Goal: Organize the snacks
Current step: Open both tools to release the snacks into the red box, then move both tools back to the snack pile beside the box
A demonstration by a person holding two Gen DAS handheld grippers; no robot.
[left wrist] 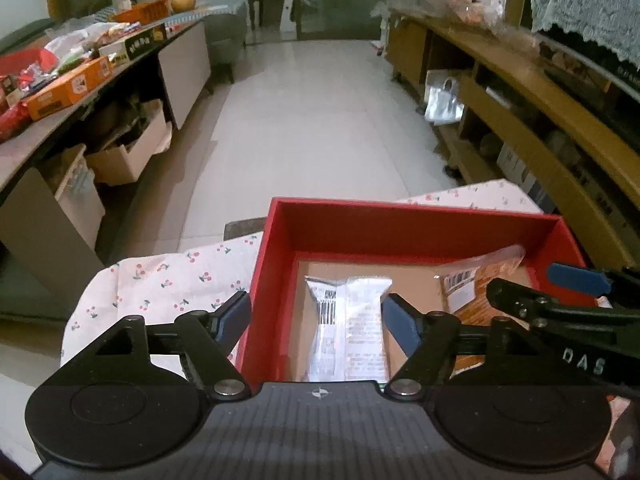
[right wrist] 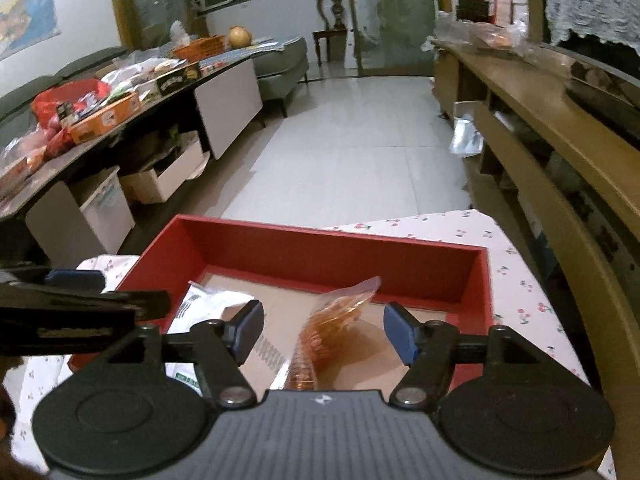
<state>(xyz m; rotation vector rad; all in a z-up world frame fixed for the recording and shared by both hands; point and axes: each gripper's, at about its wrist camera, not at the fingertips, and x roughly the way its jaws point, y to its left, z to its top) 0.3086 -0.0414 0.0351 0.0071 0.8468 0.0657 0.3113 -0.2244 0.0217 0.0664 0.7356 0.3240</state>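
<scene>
Blue-padded fingers of the left gripper [left wrist: 316, 320] stand apart in the left wrist view, holding nothing. Between them, lower down, a white plastic snack packet [left wrist: 348, 324] with a barcode lies flat on the brown cardboard floor of the shallow red rectangular box [left wrist: 416, 222], near its left wall. An orange snack bag [left wrist: 472, 280] with a barcode label lies toward the box's right wall, partly hidden by the right gripper [left wrist: 536, 284], which reaches in from the right edge. The box sits on a white cloth printed with small red cherries [left wrist: 168, 280], close to the cloth's far edge.

From the right wrist view, the right gripper [right wrist: 324, 330] has its jaws spread and empty. The orange snack bag [right wrist: 332, 320] lies below the gap, its far end raised, clear of both pads. The white snack packet [right wrist: 212, 304] rests by the red box's [right wrist: 332, 248] left wall, beside the left gripper's dark arm. Cherry cloth [right wrist: 524, 292] shows right of the box.
</scene>
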